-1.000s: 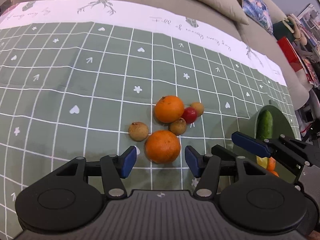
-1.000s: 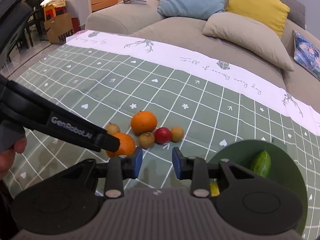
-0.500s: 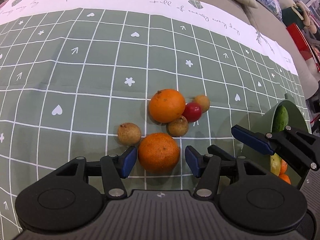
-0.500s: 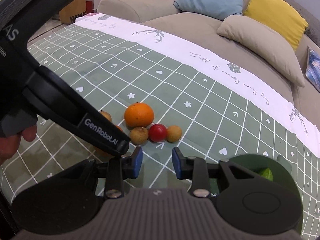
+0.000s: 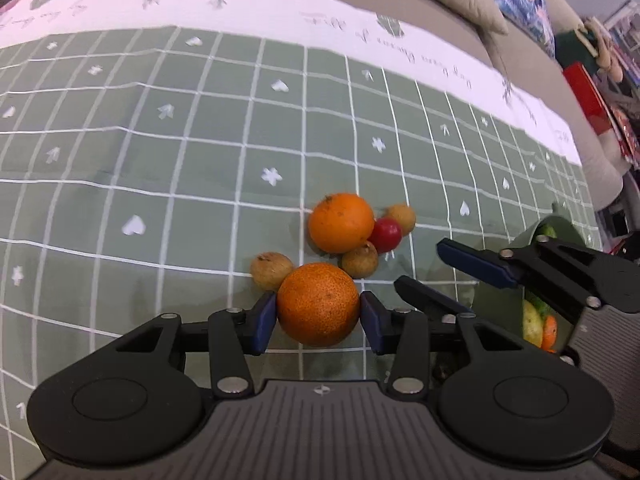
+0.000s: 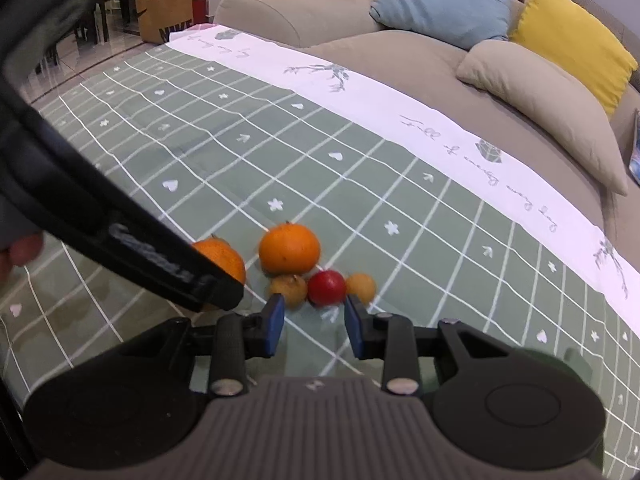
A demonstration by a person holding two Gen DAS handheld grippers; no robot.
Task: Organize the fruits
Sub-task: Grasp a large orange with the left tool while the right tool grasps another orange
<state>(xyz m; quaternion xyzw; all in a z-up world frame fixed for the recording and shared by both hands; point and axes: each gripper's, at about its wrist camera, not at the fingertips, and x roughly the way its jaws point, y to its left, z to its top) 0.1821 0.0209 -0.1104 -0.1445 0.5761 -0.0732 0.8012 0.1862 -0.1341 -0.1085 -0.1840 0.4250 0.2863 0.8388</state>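
Observation:
My left gripper (image 5: 318,318) is shut on the near orange (image 5: 318,304), both blue pads against its sides, just above the green checked cloth. Behind it lie a second orange (image 5: 341,222), a red fruit (image 5: 385,234) and three small brown fruits, one (image 5: 271,270) at the left. My right gripper (image 6: 314,326) is open and empty, its fingers (image 5: 476,266) showing at the right of the left wrist view. It points at the red fruit (image 6: 327,288). The held orange (image 6: 222,258) is half hidden behind the left gripper's finger.
A green bowl (image 5: 560,228) with several fruits, including a cucumber, stands at the right behind the right gripper. The cloth's white border (image 6: 400,112) runs along a beige sofa with cushions (image 6: 540,96). A hand shows at the far left of the right wrist view.
My left gripper closed in on the near orange and now grips it. My right gripper moved forward and left toward the fruit cluster, away from the bowl.

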